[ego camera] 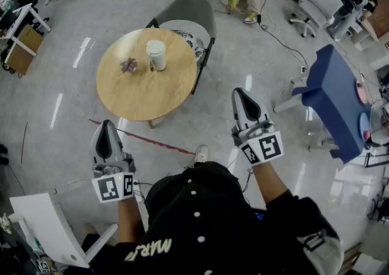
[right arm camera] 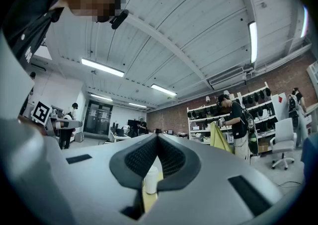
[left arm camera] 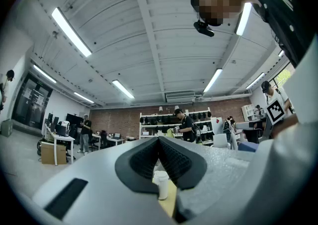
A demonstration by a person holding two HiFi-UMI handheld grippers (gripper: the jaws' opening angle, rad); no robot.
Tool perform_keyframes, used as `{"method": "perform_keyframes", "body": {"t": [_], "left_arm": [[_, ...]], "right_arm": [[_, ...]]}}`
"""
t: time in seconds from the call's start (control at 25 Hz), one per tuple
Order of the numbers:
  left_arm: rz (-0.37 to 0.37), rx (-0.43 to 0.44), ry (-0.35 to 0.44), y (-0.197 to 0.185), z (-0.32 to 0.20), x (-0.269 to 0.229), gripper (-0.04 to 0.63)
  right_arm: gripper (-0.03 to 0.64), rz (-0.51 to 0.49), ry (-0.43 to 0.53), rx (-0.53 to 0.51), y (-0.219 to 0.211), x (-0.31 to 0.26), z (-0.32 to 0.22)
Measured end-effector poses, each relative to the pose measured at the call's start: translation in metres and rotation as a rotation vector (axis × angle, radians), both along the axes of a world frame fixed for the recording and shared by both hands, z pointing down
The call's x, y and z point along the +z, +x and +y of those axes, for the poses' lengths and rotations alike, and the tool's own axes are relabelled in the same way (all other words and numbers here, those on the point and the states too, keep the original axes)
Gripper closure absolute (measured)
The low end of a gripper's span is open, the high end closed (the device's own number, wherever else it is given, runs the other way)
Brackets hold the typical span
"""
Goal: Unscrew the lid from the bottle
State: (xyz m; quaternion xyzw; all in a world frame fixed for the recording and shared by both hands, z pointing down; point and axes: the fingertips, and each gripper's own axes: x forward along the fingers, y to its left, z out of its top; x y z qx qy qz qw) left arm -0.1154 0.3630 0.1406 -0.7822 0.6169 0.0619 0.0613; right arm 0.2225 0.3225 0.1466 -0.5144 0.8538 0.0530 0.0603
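Note:
A white bottle [ego camera: 156, 54] with its lid on stands upright on the round wooden table [ego camera: 146, 88], far in front of me. My left gripper [ego camera: 107, 130] is held low at the left, shut and empty, well short of the table. The right gripper [ego camera: 241, 96] hovers right of the table, also shut with nothing in it. Through the left gripper view's jaws the bottle [left arm camera: 161, 184] shows small and distant. In the right gripper view the same bottle [right arm camera: 150, 179] peeks below the closed pads.
A small dark object [ego camera: 129, 65] lies on the table left of the bottle. A grey chair [ego camera: 193, 16] stands behind the table. A blue table [ego camera: 335, 105] is at the right, a white chair [ego camera: 48, 231] at my lower left. People stand at shelves in the background.

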Motion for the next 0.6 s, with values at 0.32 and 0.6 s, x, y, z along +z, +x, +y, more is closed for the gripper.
{"method": "perform_keyframes", "body": {"t": [0.32,0.6], "left_arm": [[-0.005,0.008,-0.010,0.0025,-0.0040,0.0046,0.592],[0.026,0.015,-0.022,-0.0016,-0.0071,0.0082,0.592]], "right_arm": [[0.618,-0.005,0.003,-0.006,-0.0034,0.0011,-0.0037],[0.618,-0.016,-0.015,-0.003,-0.0075,0.0088,-0.0078]]}}
